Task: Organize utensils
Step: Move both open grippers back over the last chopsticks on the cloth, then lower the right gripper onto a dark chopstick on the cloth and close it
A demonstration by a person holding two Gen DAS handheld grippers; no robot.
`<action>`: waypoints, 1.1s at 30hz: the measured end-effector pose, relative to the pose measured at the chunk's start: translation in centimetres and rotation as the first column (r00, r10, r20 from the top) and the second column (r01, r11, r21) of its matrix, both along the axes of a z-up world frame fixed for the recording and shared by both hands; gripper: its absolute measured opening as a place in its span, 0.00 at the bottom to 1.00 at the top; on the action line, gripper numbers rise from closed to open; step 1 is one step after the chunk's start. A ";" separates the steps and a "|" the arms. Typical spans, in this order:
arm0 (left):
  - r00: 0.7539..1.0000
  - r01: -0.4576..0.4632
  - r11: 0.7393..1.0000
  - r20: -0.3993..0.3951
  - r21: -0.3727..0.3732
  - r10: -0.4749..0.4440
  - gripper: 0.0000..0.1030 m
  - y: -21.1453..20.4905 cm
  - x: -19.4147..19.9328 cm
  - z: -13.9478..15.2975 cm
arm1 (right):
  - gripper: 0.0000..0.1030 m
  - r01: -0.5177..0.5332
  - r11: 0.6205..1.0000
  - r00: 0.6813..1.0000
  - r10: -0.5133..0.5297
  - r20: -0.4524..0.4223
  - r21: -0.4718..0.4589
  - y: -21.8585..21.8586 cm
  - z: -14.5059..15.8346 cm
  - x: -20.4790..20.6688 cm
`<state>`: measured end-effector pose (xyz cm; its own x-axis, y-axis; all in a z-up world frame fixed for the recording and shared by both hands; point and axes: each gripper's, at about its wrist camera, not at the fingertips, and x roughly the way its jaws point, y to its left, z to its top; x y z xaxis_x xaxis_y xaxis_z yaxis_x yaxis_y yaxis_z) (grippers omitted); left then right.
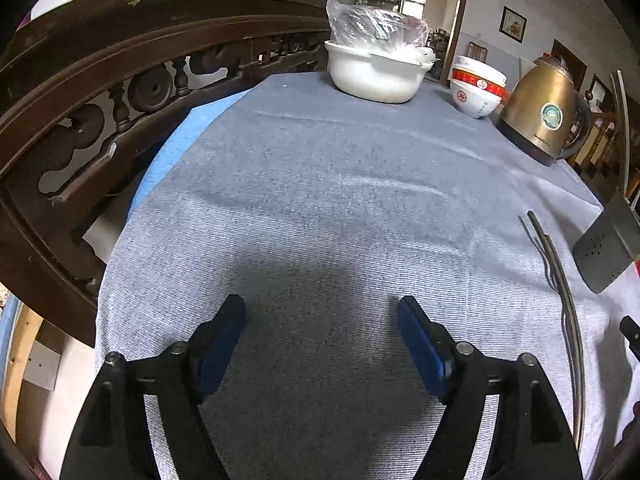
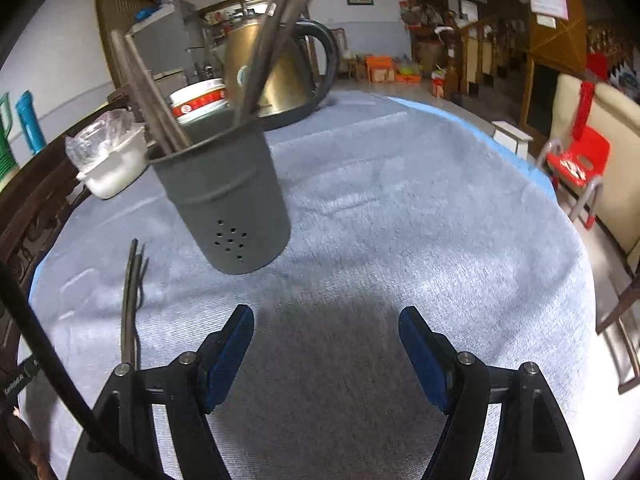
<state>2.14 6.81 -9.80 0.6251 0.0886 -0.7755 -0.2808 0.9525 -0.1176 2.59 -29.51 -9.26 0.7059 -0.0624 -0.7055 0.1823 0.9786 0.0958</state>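
Observation:
A grey metal utensil holder (image 2: 226,196) stands on the blue-grey tablecloth with several chopsticks (image 2: 264,40) sticking up out of it. A metal fork (image 2: 130,300) lies flat on the cloth to the holder's left. In the left wrist view the same fork (image 1: 568,312) lies at the far right, beside the holder's lower part (image 1: 606,248). My left gripper (image 1: 320,308) hangs open over bare cloth, nothing between its blue pads. My right gripper (image 2: 326,320) is open too, in front of the holder, with nothing in it.
At the back stand a white pot with a plastic bag (image 1: 374,68), stacked red-and-white bowls (image 1: 478,90) and a gold kettle (image 1: 546,112). A dark carved chair back (image 1: 120,92) curves along the table's left. A red chair (image 2: 578,164) stands beyond the table's right edge.

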 end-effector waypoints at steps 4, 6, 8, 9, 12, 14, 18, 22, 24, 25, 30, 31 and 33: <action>0.999 -0.008 0.998 0.035 -0.058 0.010 0.77 0.6 -0.4 0.2 | 0.76 -0.014 1.000 1.000 0.014 0.010 -0.006 0.3 0.2 -0.4; 0.999 -0.012 0.997 0.047 -0.078 0.016 0.77 0.8 -0.6 0.2 | 0.76 -0.014 1.000 1.000 0.014 0.011 -0.012 0.5 0.2 -0.5; 0.998 -0.013 0.996 0.055 -0.091 0.018 0.77 0.9 -0.7 0.2 | 0.76 -0.018 1.000 1.000 0.018 0.011 -0.014 0.8 0.3 -0.5; 0.998 -0.014 0.995 0.060 -0.098 0.020 0.77 0.9 -0.7 0.2 | 0.76 -0.020 1.000 1.000 0.020 0.010 -0.016 0.8 0.2 -0.3; 0.997 -0.018 0.993 0.071 -0.116 0.026 0.77 1.2 -0.9 0.2 | 0.76 -0.017 1.000 1.000 0.017 0.021 -0.018 1.1 0.4 -0.4; 0.997 -0.021 0.992 0.074 -0.122 0.031 0.77 1.2 -0.9 0.2 | 0.76 -0.003 1.000 0.999 0.003 0.036 -0.021 1.1 0.6 -0.6; 0.997 -0.021 0.993 0.074 -0.119 0.030 0.77 1.1 -0.9 0.2 | 0.76 0.039 0.999 0.998 -0.039 0.049 0.000 0.3 0.6 -0.8; 0.997 -0.021 0.992 0.077 -0.124 0.031 0.77 1.2 -0.9 0.2 | 0.76 0.069 0.997 0.997 -0.070 0.028 0.026 -0.6 0.4 -0.5; 0.996 -0.021 0.991 0.081 -0.130 0.032 0.77 1.2 -0.9 0.2 | 0.76 0.080 0.996 0.996 -0.081 0.023 0.034 -0.9 0.3 -0.5; 0.996 -0.021 0.991 0.083 -0.134 0.033 0.77 1.3 -1.0 0.2 | 0.76 0.083 0.996 0.996 -0.083 0.023 0.038 -0.9 0.3 -0.5; 0.994 -0.024 0.985 0.106 -0.170 0.042 0.77 1.7 -1.4 0.2 | 0.76 0.086 0.996 0.996 -0.086 0.020 0.024 -0.7 0.2 -0.4; 0.993 -0.024 0.984 0.110 -0.178 0.044 0.77 1.8 -1.5 0.2 | 0.76 0.083 0.996 0.996 -0.083 0.021 0.014 -0.5 0.2 -0.4; 0.991 -0.024 0.980 0.123 -0.199 0.050 0.77 2.0 -1.7 0.1 | 0.76 0.076 0.997 0.997 -0.076 0.022 -0.003 -0.2 0.3 -0.3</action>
<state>0.47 8.80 -9.68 0.7184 -0.0326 -0.6949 -0.2863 0.8966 -0.3380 2.24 -29.71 -8.97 0.7143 -0.1195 -0.6896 0.2544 0.9622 0.0968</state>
